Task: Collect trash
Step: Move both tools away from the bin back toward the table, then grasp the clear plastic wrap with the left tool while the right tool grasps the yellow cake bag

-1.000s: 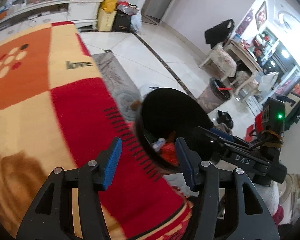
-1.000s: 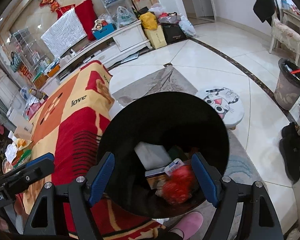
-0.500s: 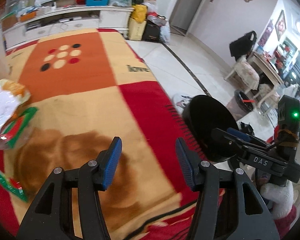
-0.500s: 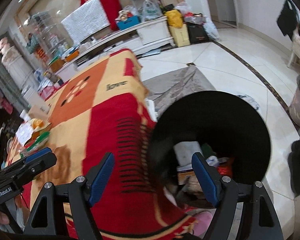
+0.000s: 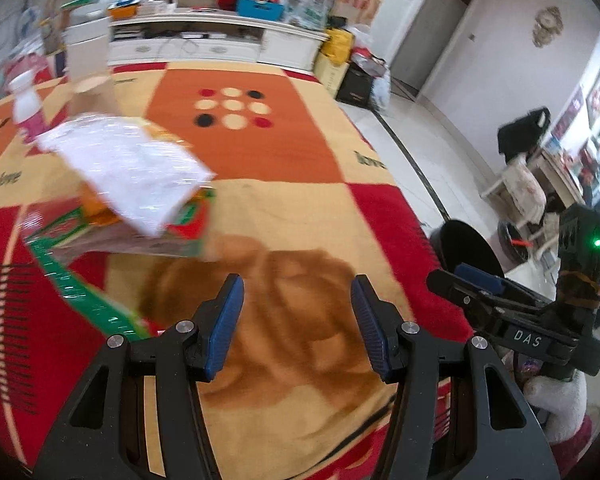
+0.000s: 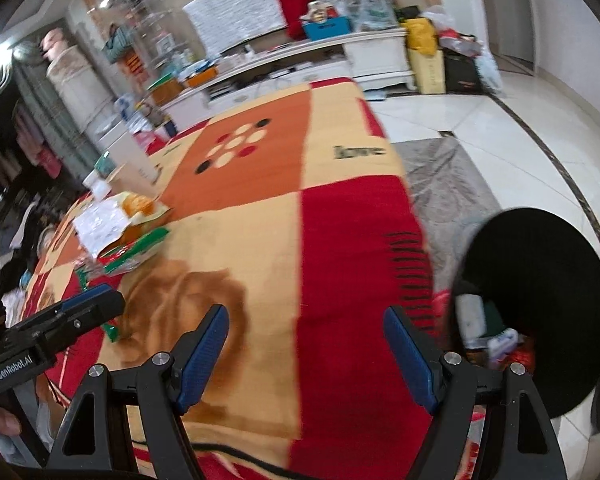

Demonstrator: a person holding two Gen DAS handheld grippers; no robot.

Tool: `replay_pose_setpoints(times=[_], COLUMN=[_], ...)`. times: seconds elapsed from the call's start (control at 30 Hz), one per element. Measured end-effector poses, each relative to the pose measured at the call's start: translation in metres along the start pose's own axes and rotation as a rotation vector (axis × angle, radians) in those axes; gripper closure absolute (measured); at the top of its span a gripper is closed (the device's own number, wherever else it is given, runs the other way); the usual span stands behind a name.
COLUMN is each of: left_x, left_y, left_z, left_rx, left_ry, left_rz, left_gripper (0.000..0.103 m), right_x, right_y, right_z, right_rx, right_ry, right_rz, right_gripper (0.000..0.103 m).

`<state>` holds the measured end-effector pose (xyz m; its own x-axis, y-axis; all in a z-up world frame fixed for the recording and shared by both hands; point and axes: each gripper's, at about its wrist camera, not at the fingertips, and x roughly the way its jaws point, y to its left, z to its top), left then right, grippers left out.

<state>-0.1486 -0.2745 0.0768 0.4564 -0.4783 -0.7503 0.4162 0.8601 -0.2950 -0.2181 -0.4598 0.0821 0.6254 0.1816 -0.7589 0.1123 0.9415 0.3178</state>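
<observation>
Both grippers hang over the blanket-covered desk (image 5: 300,184) with nothing between their blue pads: the left gripper (image 5: 296,320) stands half spread, the right gripper (image 6: 306,354) wider.

The remaining trash, a loose heap of crinkly snack wrappers (image 5: 128,184) with a white sheet on top and a green strip trailing toward the near edge, lies ahead and to the left of the left gripper, well apart from the black trash bin (image 6: 540,304) beside the desk's right edge (which already holds some packets).

The likeliest trouble, judging from here:
- The wrappers are thin and slippery, so a pinch on the top sheet alone could lift only that and leave the rest behind.
- A low approach could snag the soft blanket along with the plastic.
- A small pink-and-white bottle (image 5: 26,108) stands just behind the heap; a sweeping reach might knock it over.
- Light wrappers carried across the desk could flutter free and miss the bin.
</observation>
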Motion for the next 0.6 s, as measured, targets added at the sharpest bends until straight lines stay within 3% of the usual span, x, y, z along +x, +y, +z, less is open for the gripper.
replay_pose_setpoints(times=[0.3, 0.4, 0.6], left_x=[-0.037, -0.037, -0.021], left_y=[0.075, 0.093, 0.116], left_z=[0.016, 0.027, 0.053], left_rx=[-0.158, -0.224, -0.326], left_ry=[-0.071, -0.086, -0.106], left_rz=[0.036, 0.02, 0.016], left_gripper=[0.048, 0.037, 0.037], right_x=[0.019, 0.023, 0.027], right_y=[0.044, 0.052, 0.061], right_z=[0.008, 0.009, 0.011], right_rx=[-0.08, -0.095, -0.117], right_ry=[0.03, 0.038, 0.043], right_rz=[0.053, 0.062, 0.071], right_gripper=[0.025, 0.025, 0.025])
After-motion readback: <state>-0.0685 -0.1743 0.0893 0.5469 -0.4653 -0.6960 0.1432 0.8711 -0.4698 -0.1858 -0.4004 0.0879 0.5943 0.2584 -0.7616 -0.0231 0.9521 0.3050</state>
